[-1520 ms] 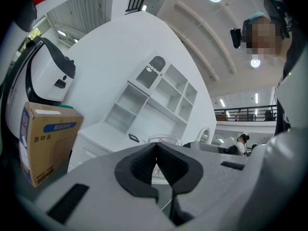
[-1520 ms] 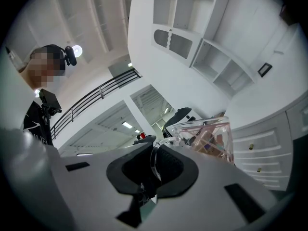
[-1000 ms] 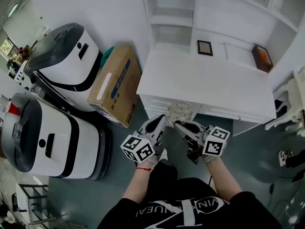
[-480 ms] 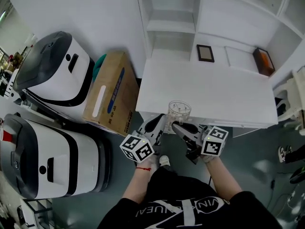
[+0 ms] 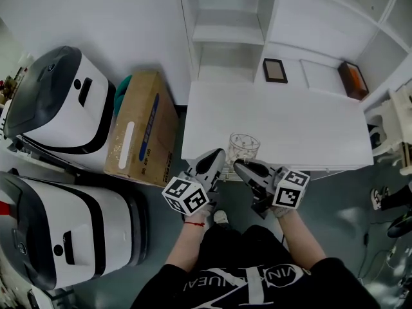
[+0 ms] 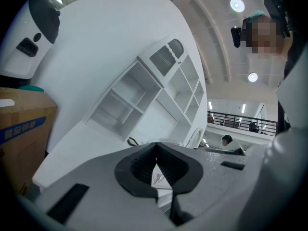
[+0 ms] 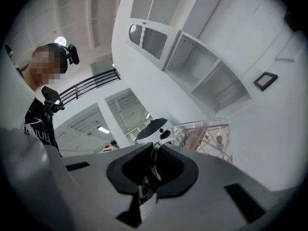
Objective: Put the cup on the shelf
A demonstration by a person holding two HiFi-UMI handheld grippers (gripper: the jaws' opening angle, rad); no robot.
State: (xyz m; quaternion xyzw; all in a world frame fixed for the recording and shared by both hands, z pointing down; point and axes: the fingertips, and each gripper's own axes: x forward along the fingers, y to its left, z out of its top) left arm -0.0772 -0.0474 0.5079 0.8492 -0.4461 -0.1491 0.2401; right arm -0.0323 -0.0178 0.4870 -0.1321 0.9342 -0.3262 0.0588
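**Clear glass cup held at the tabletop's edge**

The right tool is pinched tight on the cup's handle. The cup is upright over the near edge of the white tabletop. The left tool, just beside it, has its jaws pressed together. The white shelf stands well behind.

My head camera sits high up and looks almost straight down on the white desk, the shelf behind it, the left tongs and the right tongs. Each tongs camera sits just behind its own tongs, very close, and looks up along them, tilted. All three see the desk and shelf. The right one sees the cup up close.
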